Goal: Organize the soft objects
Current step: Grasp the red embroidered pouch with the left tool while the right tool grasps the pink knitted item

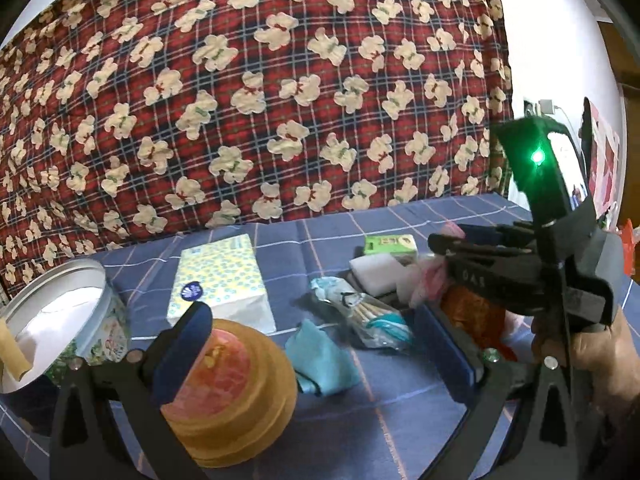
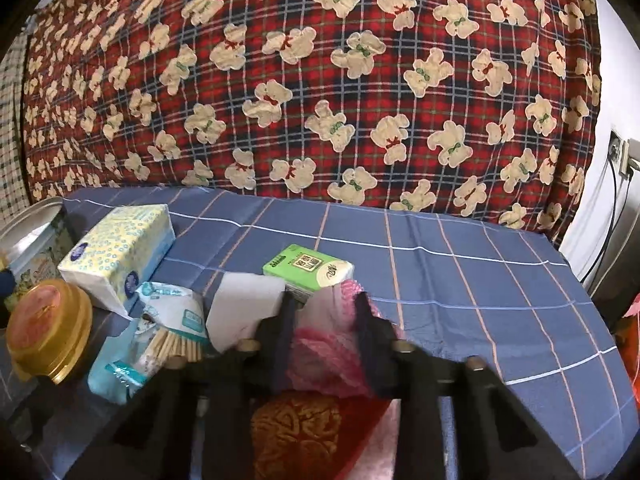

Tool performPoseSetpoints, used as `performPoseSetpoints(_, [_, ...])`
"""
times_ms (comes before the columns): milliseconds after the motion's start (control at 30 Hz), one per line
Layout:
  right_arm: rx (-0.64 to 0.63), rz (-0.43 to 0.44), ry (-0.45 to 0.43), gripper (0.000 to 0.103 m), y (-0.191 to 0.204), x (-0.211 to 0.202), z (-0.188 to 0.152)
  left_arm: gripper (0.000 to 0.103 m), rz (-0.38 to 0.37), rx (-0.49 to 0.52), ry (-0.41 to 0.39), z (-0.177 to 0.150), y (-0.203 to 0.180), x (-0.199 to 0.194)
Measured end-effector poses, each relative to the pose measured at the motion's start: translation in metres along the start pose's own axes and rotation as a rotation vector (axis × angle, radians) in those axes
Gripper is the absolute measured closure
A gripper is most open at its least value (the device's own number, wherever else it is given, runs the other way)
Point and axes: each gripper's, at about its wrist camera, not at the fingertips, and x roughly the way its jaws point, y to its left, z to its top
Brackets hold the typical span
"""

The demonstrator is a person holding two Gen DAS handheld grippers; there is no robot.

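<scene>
**Checked blue cloth, pink mesh in the right claw**

Blue checked cloth covers the surface, a teddy-print blanket rising behind. Right gripper has clamped onto the pink mesh bundle, pads pressing it on both sides. Just beyond its tips lie a white sponge and a green tissue pack; further left, the cotton-swab packet. Left gripper stands wide open, holding nothing, beside a gold-lidded jar and an open tin. Best to lift straight up, so the loose mesh doesn't drag the sponge.
</scene>
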Motion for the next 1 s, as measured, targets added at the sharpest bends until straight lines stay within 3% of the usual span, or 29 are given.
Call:
performPoseSetpoints(300, [0.241, 0.079, -0.255, 0.079, -0.047, -0.053, 0.007, 0.0, -0.07, 0.013, 0.055, 0.001, -0.017, 0.01])
performPoseSetpoints(367, [0.289, 0.067, -0.275, 0.079, -0.057, -0.057, 0.006, 0.0, -0.094, 0.005, 0.078, 0.001, -0.021, 0.015])
performPoseSetpoints(567, [0.342, -0.11, -0.31, 0.078, -0.069, -0.068, 0.004, 0.0, -0.212, 0.025, 0.173, 0.005, -0.055, 0.037])
performPoseSetpoints(767, [0.364, -0.158, -0.334, 0.077, -0.079, -0.076, 0.002, 0.001, -0.177, 0.117, 0.189, 0.015, -0.092, 0.059])
performPoseSetpoints(967, [0.379, -0.149, -0.316, 0.077, -0.081, -0.074, 0.001, 0.007, -0.245, 0.085, 0.274, 0.018, -0.101, 0.083])
performPoseSetpoints(1000, [0.384, -0.146, -0.315, 0.077, -0.082, -0.074, 0.0, 0.013, -0.254, 0.082, 0.281, 0.019, -0.102, 0.086])
